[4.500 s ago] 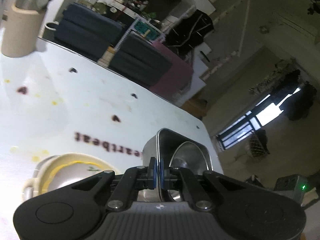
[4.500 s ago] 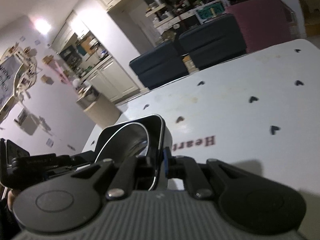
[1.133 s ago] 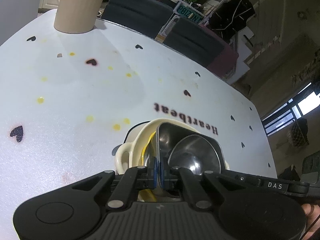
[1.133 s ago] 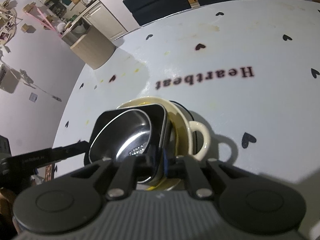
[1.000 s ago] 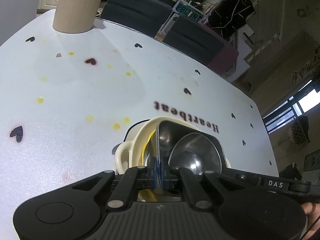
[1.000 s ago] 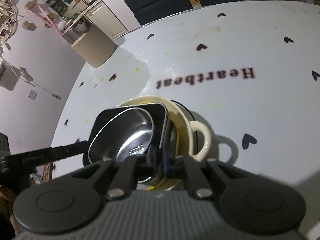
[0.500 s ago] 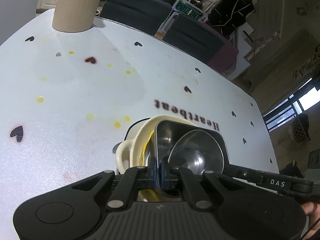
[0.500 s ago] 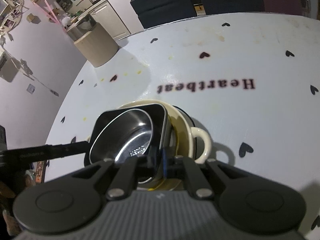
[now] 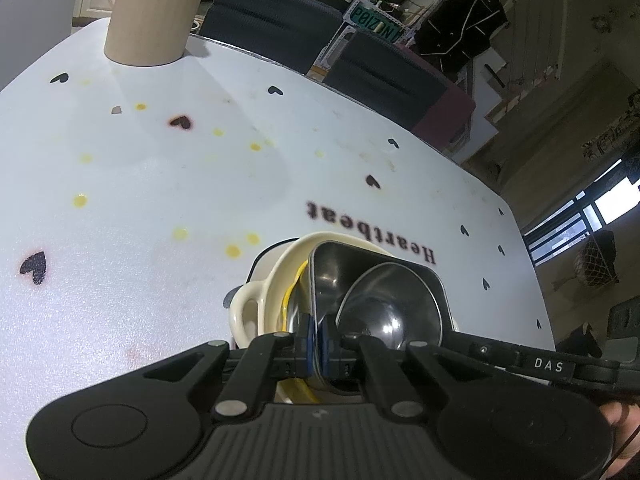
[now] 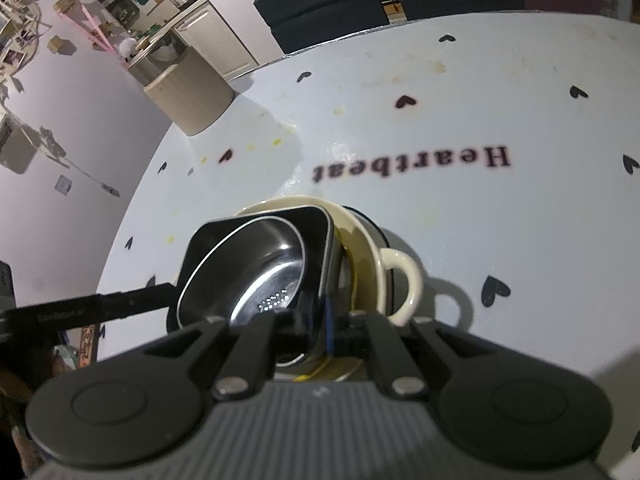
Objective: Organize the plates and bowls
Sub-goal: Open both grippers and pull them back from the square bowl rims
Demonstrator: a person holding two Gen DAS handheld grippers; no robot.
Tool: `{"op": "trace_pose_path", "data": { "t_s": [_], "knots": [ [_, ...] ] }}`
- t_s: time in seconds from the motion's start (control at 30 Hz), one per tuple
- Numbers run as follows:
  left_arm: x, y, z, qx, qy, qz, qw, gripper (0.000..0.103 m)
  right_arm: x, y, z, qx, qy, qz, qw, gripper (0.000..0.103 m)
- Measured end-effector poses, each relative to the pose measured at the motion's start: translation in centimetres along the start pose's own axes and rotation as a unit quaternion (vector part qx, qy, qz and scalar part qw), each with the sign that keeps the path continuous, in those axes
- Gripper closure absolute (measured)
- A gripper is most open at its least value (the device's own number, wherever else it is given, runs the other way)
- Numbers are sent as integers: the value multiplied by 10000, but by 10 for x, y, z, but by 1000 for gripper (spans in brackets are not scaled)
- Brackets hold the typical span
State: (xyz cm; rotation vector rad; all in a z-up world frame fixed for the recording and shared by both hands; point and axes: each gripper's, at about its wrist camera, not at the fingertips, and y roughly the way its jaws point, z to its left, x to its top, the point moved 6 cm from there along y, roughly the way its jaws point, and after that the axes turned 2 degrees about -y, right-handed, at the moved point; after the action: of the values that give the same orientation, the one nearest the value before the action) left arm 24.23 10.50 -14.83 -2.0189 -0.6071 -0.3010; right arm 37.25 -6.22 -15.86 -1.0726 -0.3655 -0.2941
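A square steel bowl point(image 9: 380, 300) sits tilted inside a cream two-handled bowl point(image 9: 256, 308) on the white table point(image 9: 140, 184). My left gripper point(image 9: 316, 344) is shut on the steel bowl's left wall. My right gripper point(image 10: 320, 320) is shut on the opposite wall of the steel bowl point(image 10: 260, 264). The cream bowl point(image 10: 396, 280) shows to the right of it there, with a yellow edge inside. The right gripper's finger also shows in the left wrist view point(image 9: 520, 360), and the left gripper's finger in the right wrist view point(image 10: 100, 304).
A beige ribbed container point(image 9: 152, 16) stands at the table's far left corner, also in the right wrist view point(image 10: 188, 92). Dark blue chairs point(image 9: 276, 28) stand behind the far edge. The table bears black hearts and the word "Heartbeat" point(image 10: 412, 164).
Both grippers have carried the steel bowl down from above the table into the cream bowl. Over the last second it has settled slightly; both grips hold.
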Motion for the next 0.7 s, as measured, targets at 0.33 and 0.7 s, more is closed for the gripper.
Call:
{"op": "trace_pose_path", "data": {
  "t_s": [0.33, 0.7],
  "knots": [
    [1, -2, 1, 129, -1, 3, 9999, 87, 2, -4, -1, -103, -95, -46, 9999, 89],
    [0, -37, -5, 602, 302, -455, 9967, 18, 7, -39, 6, -546, -516, -663, 9950, 49]
  ]
}}
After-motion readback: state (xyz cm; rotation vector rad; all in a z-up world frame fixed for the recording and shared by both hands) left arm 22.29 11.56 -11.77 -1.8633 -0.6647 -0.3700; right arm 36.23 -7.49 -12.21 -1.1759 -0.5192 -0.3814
